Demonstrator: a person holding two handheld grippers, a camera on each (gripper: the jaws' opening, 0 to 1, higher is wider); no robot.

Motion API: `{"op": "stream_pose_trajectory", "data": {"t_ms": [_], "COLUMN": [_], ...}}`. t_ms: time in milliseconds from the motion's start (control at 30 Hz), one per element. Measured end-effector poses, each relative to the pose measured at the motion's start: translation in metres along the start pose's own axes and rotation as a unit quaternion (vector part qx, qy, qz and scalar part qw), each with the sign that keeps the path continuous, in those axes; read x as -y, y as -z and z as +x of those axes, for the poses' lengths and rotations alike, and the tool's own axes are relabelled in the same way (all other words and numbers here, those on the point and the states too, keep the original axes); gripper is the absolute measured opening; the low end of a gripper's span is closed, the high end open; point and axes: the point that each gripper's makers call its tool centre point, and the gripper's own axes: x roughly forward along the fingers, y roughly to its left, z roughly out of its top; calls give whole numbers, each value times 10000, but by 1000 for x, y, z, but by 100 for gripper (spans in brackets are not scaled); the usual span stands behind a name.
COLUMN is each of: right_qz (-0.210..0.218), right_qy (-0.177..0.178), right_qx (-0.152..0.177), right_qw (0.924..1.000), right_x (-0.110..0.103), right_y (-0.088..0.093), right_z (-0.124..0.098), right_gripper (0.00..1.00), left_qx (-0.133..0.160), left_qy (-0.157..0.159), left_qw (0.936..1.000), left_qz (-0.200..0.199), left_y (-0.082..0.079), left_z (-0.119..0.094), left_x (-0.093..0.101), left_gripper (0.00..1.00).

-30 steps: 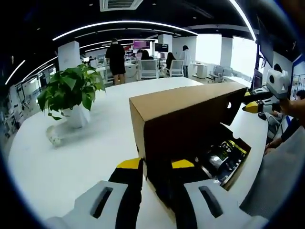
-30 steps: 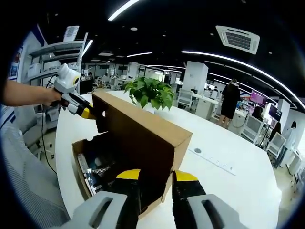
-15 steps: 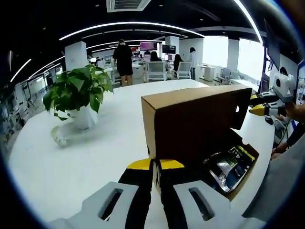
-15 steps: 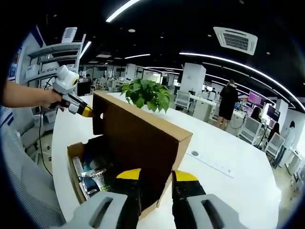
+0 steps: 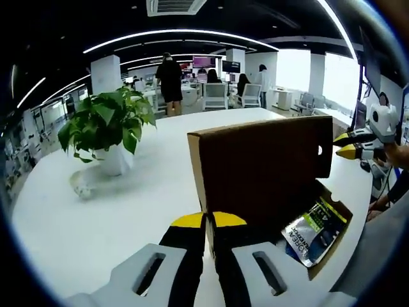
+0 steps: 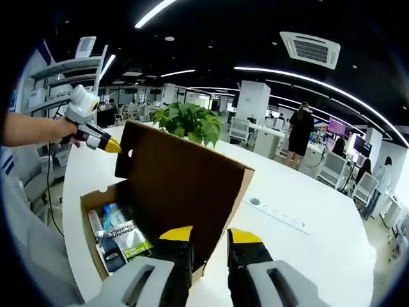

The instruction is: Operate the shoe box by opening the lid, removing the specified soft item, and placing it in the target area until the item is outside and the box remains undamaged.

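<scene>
While the lid (image 5: 262, 163) stands nearly upright, hinged at the far edge of the shoe box (image 6: 96, 201), hold it there and don't push it further back, or the cardboard hinge may crease.

In the left gripper view, your left gripper (image 5: 209, 219) has its yellow-tipped jaws pressed close together at the near end of the lid, apparently pinching its edge; keep that pinch light. In the right gripper view, your right gripper (image 6: 210, 234) sits at the opposite end of the lid with a clear gap between its jaws, and I can't tell whether it is gripping the cardboard or only resting beside it. If it is slack, that is the hand to free for the reach.

The soft item, a glossy packet (image 6: 121, 235) with green and dark print, lies flat inside the box, just past the lid's inner face. Come in from above and take it by an edge, clear of the box walls.

Further off, a potted plant (image 5: 105, 131) stands on the white table (image 5: 77, 224), well apart from the box.
</scene>
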Motion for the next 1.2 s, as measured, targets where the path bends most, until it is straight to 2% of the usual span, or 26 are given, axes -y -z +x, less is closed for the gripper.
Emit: {"op": "stream_pose_trajectory", "data": {"t_ms": [233, 667, 1000, 1200], "right_qz": [89, 297, 378, 194], "right_qy": [33, 75, 97, 139], "right_qx": [-185, -556, -727, -751], "right_qw": [9998, 9980, 9966, 9969], "right_x": [2, -1, -2, 1], "right_y": [17, 46, 56, 57], "right_z": [6, 21, 31, 33], "right_gripper": [15, 6, 0, 0], "left_qx": [-11, -22, -13, -21], "left_qy": [17, 58, 53, 29], "left_qw": [10000, 9999, 9998, 9998], "left_qz": [-26, -115, -181, -220], "left_y": [-3, -8, -9, -10], "left_z": [5, 18, 27, 33], "left_x": [-2, -8, -12, -15], "left_gripper": [1, 1, 0, 1]}}
